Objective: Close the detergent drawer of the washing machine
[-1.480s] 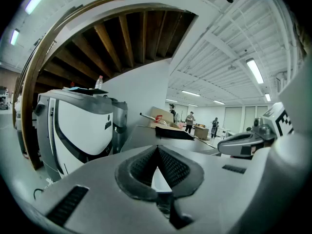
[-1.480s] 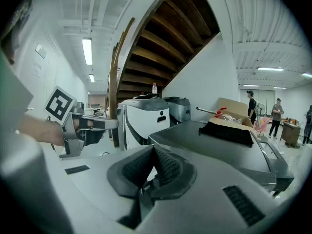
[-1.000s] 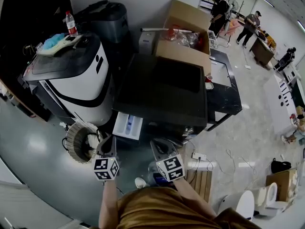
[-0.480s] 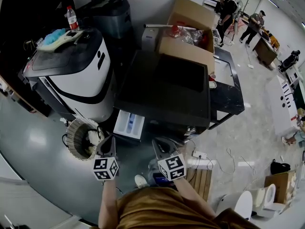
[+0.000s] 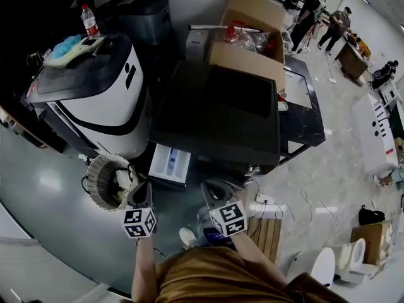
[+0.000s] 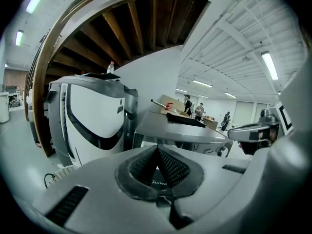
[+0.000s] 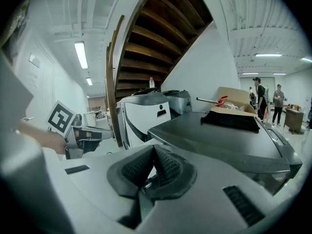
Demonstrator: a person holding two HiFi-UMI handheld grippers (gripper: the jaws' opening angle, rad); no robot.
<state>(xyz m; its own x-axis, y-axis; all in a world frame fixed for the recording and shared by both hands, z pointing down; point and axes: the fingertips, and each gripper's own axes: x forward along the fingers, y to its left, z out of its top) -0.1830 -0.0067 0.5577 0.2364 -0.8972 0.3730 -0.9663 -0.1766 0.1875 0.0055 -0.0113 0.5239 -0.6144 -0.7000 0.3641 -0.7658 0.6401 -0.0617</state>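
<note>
Both pinched together on nothing, my left claw (image 5: 143,190) and right claw (image 5: 213,192) sit low centre; drawer (image 5: 169,164) juts open from the washing machine (image 5: 218,112) just above them

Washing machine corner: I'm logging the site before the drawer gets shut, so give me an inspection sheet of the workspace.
Surface: glossy grey floor.
Job's things: detergent drawer pulled out of the washing machine.
Clutter: wicker basket, cardboard box, bottle.
Grippers: left gripper and right gripper shut, empty, short of the drawer.
Cables: power strip, loose cords on the floor.
Surroundings: people in the distance.
</note>
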